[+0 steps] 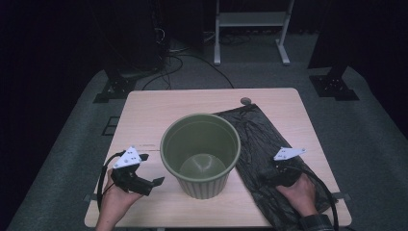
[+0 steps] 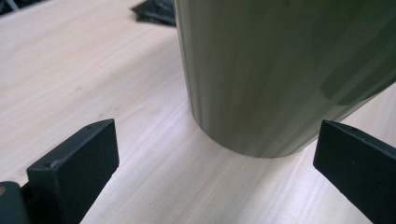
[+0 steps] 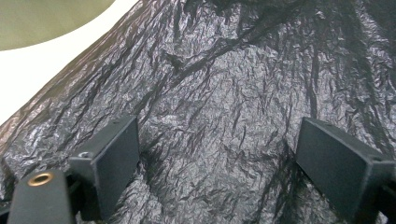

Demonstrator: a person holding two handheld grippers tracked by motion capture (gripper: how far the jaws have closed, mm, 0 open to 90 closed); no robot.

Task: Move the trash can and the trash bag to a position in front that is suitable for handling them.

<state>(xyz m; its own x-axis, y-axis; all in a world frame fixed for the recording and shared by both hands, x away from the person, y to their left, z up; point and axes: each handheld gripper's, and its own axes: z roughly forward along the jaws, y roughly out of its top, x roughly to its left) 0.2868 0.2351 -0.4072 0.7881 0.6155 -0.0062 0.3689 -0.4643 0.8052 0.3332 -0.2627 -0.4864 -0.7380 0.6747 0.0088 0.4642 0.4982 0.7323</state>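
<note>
An empty olive-green ribbed bin [image 1: 200, 153] stands upright in the middle of the wooden table [image 1: 144, 115]. A crumpled black plastic bag [image 1: 257, 144] lies flat to its right, partly behind the bin. My left gripper [image 1: 153, 185] rests low at the table's front left, open, pointing at the bin's base; in the left gripper view the bin wall [image 2: 280, 70] rises just beyond the wide-apart jaws [image 2: 215, 172]. My right gripper [image 1: 270, 174] sits over the bag's near part, open; the wrinkled bag [image 3: 224, 93] lies under and between its jaws [image 3: 217, 163], with no grip on it.
A small round hole [image 1: 246, 101] marks the table's far edge by the bag. Black stand feet [image 1: 114, 89] and a white frame [image 1: 250, 29] stand on the grey floor beyond. Bare wood stretches left of the bin.
</note>
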